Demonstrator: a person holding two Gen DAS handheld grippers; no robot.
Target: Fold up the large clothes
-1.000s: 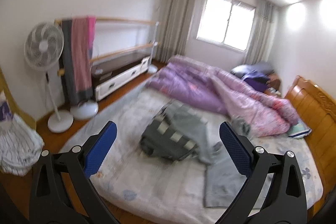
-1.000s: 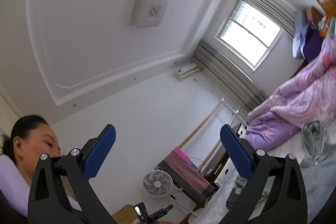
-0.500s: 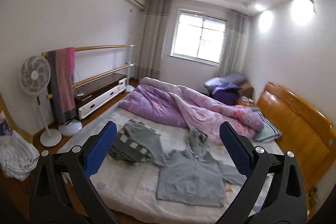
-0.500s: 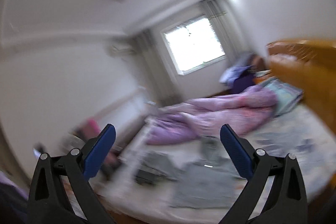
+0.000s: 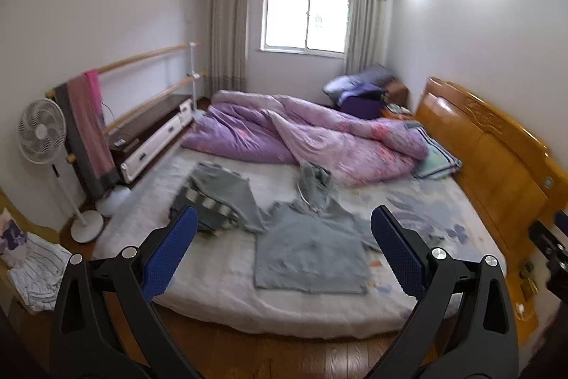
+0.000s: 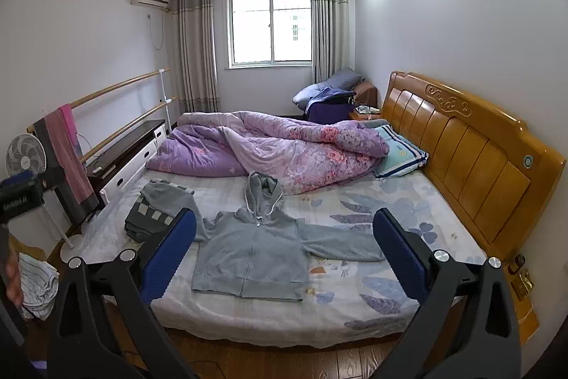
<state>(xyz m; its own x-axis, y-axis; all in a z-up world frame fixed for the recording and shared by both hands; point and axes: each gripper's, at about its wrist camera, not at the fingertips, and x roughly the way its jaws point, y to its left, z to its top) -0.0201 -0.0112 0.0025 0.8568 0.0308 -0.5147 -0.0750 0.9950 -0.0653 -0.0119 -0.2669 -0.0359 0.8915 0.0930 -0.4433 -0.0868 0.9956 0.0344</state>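
Note:
A grey zip hoodie (image 6: 252, 245) lies flat, front up, on the near part of the bed, sleeves spread sideways and hood toward the quilt; it also shows in the left wrist view as the hoodie (image 5: 309, 251). To its left is a folded grey and striped garment (image 6: 156, 212), (image 5: 209, 201). My left gripper (image 5: 284, 251) is open and holds nothing, well back from the bed's foot. My right gripper (image 6: 284, 251) is open too, empty, also short of the mattress edge.
A purple floral quilt (image 6: 277, 148) is heaped across the far half of the bed. The wooden headboard (image 6: 461, 151) runs along the right. A standing fan (image 5: 42, 130), a rail with a pink towel (image 5: 88, 119) and a low cabinet (image 6: 127, 151) line the left wall.
Both grippers swung round and pulled back to face the bed squarely. The right one went from pointing at the ceiling to the hoodie. Jaws stayed open.

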